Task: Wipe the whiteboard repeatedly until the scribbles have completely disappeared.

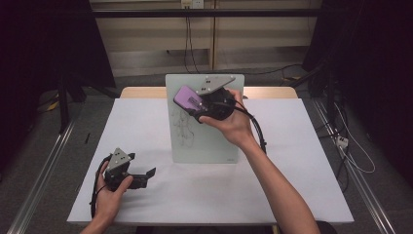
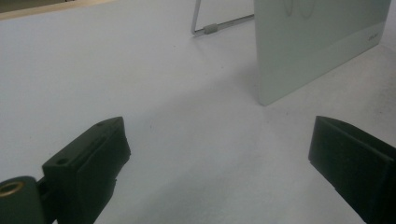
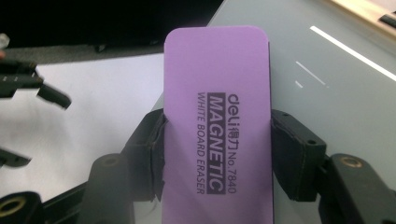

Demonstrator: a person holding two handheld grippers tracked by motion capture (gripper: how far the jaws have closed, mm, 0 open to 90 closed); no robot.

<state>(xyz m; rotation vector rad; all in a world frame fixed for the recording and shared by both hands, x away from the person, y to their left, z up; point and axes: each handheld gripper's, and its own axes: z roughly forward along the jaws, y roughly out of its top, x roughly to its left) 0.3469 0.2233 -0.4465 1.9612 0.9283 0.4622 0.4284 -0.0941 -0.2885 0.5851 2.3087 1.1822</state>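
A small whiteboard [image 1: 209,136] stands upright on a wire foot at the middle of the table, with faint black scribbles [image 1: 181,124] on its left half. My right gripper [image 1: 195,105] is held up against the board's upper part and is shut on a purple magnetic whiteboard eraser [image 1: 187,98]. In the right gripper view the eraser [image 3: 217,121] is squeezed between both pads, its printed label facing the camera. My left gripper [image 1: 148,174] rests low on the table at the front left, open, with nothing between its fingers [image 2: 88,163]. The board's lower corner [image 2: 299,60] stands ahead of it.
White paper [image 1: 272,185] covers the table; a strip of wooden tabletop [image 1: 141,92] shows at the back. The board's wire foot [image 2: 210,28] rests on the paper behind it. Dark floor, metal rails and cables surround the table.
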